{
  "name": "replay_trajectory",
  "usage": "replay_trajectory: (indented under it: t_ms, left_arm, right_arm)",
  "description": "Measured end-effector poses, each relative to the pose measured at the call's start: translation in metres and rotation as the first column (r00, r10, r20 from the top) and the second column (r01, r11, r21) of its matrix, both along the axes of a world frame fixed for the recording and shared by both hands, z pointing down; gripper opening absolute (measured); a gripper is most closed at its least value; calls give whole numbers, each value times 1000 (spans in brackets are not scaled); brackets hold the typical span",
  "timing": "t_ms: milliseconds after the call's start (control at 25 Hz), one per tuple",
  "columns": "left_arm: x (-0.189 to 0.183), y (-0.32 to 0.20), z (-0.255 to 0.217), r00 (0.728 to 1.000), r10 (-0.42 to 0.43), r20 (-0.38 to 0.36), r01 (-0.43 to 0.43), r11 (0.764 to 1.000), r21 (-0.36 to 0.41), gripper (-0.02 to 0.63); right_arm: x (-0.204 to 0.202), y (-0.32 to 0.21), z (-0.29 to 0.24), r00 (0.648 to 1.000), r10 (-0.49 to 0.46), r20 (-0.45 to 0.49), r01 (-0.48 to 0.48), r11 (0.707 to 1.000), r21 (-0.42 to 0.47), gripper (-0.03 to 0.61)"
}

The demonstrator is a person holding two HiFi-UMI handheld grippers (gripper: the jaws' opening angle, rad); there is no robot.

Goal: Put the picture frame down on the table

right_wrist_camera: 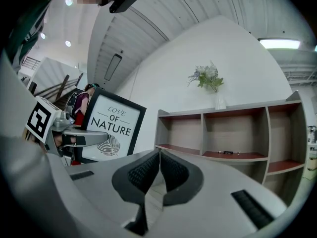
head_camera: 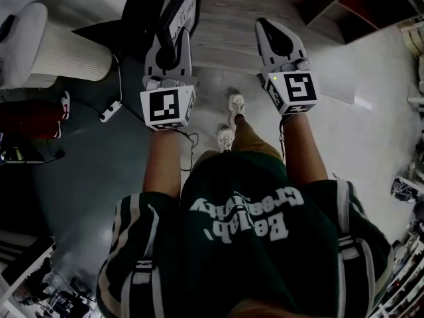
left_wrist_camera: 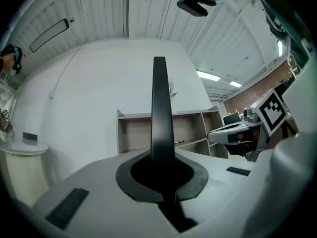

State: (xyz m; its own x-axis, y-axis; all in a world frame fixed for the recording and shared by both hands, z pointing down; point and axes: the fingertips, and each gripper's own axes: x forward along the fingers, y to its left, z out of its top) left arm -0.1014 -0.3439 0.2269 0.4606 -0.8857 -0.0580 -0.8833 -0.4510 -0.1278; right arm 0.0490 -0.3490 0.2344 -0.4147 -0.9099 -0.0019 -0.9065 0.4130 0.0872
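The picture frame point(head_camera: 180, 8) is black-edged, with a white print reading "LOVE OF NATURE" point(right_wrist_camera: 111, 128). My left gripper point(head_camera: 172, 45) is shut on its lower edge and holds it upright in the air. In the left gripper view the frame's black edge point(left_wrist_camera: 159, 103) rises end-on from between the jaws. My right gripper point(head_camera: 268, 30) hangs level with it to the right, shut and empty, its ribbed pads point(right_wrist_camera: 148, 170) pressed together. A pale wood-grain surface point(head_camera: 225, 25) lies ahead of both grippers; I cannot tell whether it is the table.
A white ribbed cylinder point(head_camera: 59, 52) stands at the left, with a red object point(head_camera: 30, 118) and cables point(head_camera: 109, 110) on the grey floor. An open shelf unit point(right_wrist_camera: 223, 133) with a vase of greenery point(right_wrist_camera: 210, 83) stands ahead. The person's shoes point(head_camera: 232, 119) are below.
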Motion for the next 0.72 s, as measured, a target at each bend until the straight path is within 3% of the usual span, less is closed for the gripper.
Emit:
replay_trajectory:
  t_ms: [720]
  left_arm:
    - [7, -131, 83, 993, -114, 28, 115, 992, -50, 26]
  right_arm:
    - [-4, -160, 68, 984, -177, 11, 177, 982, -70, 36]
